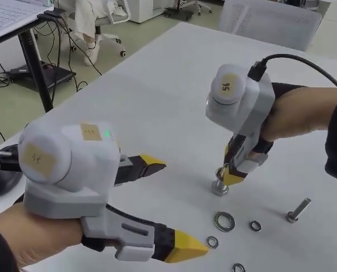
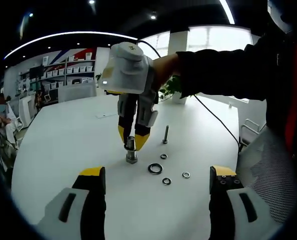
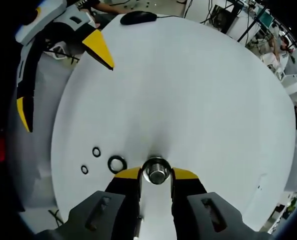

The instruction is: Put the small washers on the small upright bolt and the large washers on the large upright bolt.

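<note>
The large bolt stands upright on the white table. My right gripper points straight down over it, shut on a large washer that rings the bolt's top. Another large washer lies flat just in front of the bolt, with small washers scattered around it. The small bolt lies on its side to the right. My left gripper hovers open at the near left, nothing between its fingers, aimed toward the washers.
The white table stretches far and left. A black mouse sits at its left edge. A cable trails from the right gripper. A desk, office chairs and floor cables stand beyond the table.
</note>
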A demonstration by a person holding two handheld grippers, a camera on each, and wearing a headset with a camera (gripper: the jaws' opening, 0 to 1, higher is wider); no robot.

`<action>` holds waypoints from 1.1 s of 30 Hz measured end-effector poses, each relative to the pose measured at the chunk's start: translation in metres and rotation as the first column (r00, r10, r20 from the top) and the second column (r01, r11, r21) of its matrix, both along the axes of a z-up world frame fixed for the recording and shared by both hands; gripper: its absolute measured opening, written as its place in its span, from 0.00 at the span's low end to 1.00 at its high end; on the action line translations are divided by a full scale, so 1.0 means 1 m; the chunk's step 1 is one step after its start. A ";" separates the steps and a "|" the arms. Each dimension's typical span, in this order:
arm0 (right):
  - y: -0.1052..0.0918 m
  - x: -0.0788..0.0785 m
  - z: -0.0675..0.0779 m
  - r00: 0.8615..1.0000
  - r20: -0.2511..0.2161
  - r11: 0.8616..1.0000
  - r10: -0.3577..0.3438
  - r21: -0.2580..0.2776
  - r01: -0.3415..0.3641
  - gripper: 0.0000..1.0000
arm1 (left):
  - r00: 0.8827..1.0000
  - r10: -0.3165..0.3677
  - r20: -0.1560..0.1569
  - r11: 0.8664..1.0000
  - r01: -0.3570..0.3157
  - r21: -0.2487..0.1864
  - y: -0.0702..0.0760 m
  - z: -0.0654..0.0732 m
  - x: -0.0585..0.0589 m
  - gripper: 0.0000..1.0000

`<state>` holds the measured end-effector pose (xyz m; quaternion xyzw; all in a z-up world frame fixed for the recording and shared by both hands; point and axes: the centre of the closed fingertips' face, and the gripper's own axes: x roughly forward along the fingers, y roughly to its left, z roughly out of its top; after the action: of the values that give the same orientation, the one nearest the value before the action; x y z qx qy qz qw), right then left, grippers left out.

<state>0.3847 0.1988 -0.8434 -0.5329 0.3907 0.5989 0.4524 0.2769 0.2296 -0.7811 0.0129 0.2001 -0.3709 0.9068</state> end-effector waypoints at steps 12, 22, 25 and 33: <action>0.000 -0.003 -0.017 1.000 -0.001 1.000 -0.008 -0.005 0.008 0.24 | 1.000 -0.004 -0.006 1.000 0.004 -0.001 0.000 -0.002 -0.002 0.85; 0.001 -0.002 -0.025 1.000 0.003 1.000 -0.010 -0.009 0.010 0.24 | 1.000 -0.004 -0.008 1.000 0.004 -0.003 0.001 -0.003 -0.001 0.85; 0.000 -0.003 -0.025 1.000 0.002 1.000 -0.009 -0.014 0.009 0.24 | 1.000 -0.004 -0.008 1.000 0.004 -0.006 0.001 -0.002 -0.002 0.85; 0.000 -0.003 -0.023 1.000 -0.001 1.000 -0.010 -0.016 0.010 0.24 | 1.000 0.002 -0.005 1.000 -0.002 -0.005 0.002 -0.002 -0.001 0.85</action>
<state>0.3817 0.1993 -0.8668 -0.5341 0.3984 0.5937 0.4511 0.2758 0.2316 -0.7828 0.0094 0.2016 -0.3706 0.9066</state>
